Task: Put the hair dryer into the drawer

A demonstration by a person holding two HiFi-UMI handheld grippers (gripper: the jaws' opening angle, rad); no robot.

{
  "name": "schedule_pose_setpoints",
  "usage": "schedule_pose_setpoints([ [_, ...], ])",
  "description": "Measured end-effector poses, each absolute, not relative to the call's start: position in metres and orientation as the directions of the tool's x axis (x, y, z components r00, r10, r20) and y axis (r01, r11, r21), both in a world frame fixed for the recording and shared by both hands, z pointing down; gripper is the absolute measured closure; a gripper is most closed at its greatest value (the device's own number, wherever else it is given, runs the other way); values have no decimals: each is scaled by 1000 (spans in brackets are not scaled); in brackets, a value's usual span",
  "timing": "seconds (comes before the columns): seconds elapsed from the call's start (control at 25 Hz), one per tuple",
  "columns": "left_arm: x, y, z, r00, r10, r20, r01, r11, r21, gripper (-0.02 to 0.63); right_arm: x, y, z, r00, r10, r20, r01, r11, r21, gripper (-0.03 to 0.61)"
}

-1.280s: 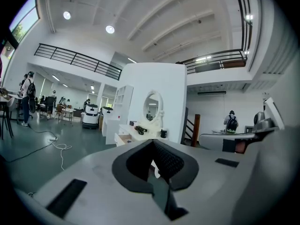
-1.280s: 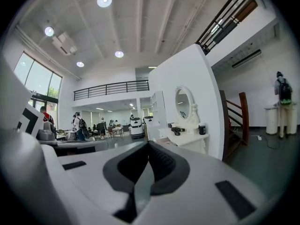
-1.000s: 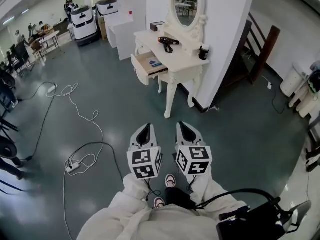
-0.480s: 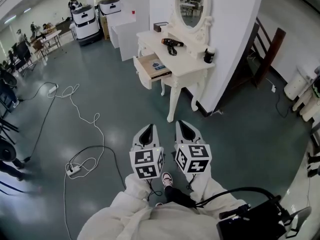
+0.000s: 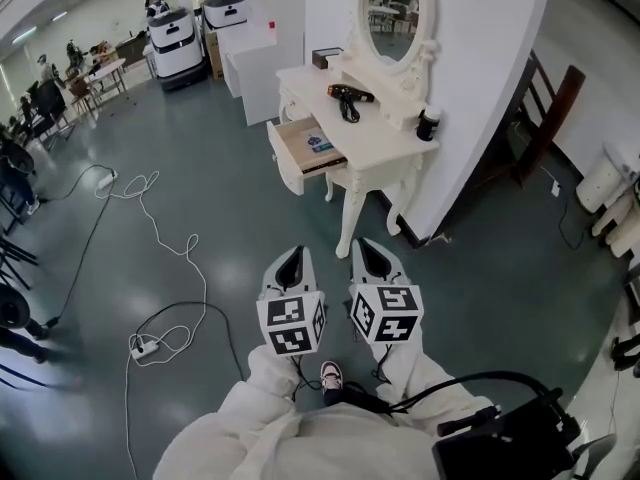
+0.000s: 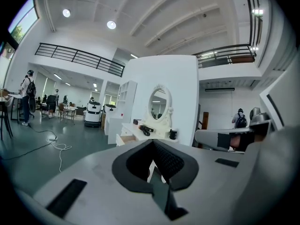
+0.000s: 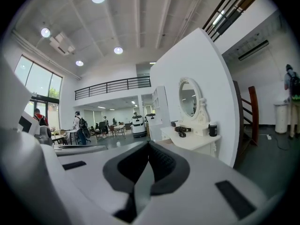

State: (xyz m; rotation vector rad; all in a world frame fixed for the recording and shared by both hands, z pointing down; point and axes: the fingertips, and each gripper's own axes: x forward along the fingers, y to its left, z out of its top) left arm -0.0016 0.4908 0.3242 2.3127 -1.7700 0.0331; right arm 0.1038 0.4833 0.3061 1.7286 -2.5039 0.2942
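Left gripper (image 5: 291, 258) and right gripper (image 5: 372, 256) closed, hair dryer (image 5: 348, 95) on dressing table (image 5: 388, 144), drawer (image 5: 284, 162) open.

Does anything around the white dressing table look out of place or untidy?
The drawer stands pulled open, and the hair dryer lies loose on top of the dressing table. A white cable snakes across the floor to its left.

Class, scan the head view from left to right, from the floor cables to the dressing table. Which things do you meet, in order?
Power strip → open drawer → hair dryer → black jar.
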Motion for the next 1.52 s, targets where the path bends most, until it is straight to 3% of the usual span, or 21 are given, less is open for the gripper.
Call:
schedule_pose_setpoints([
  [1.52,23,273,355,271,-943,193,-961,-255,107,619,130,269,344,-345,-908,240,-937,318,-143,517],
])
